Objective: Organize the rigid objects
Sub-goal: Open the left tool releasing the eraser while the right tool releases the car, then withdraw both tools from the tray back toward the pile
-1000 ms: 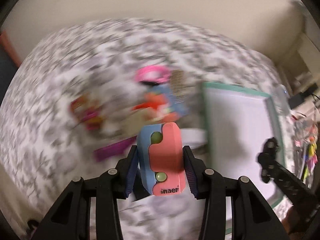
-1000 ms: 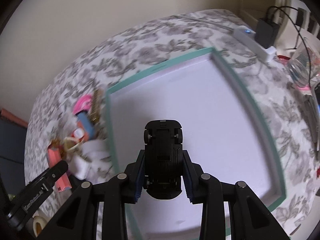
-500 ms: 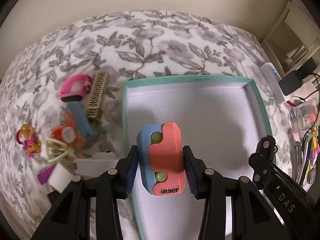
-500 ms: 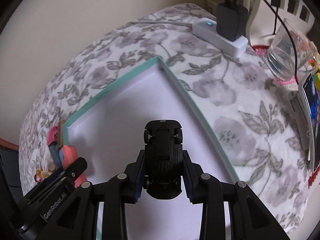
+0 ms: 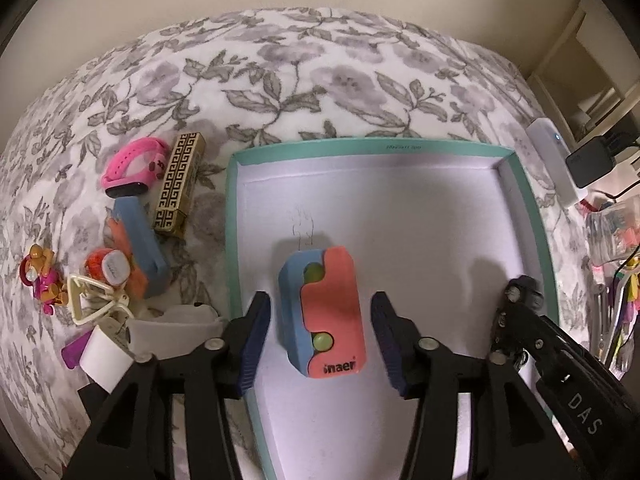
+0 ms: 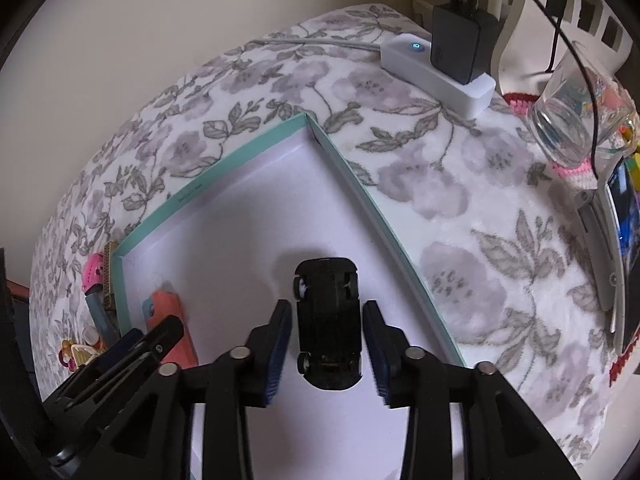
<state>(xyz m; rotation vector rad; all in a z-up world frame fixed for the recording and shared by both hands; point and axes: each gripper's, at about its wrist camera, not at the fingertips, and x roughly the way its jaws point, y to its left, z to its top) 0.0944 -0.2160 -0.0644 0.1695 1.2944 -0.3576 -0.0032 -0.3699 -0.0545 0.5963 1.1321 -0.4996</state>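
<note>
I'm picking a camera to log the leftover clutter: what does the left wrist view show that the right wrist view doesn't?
Only the left wrist view: the gold patterned box in full and the white roll on the bedspread. Only the right wrist view: the drinking glass and the toy car's full outline between open right tongs. Both: the teal tray, the pink-and-blue case and the pink band.
</note>
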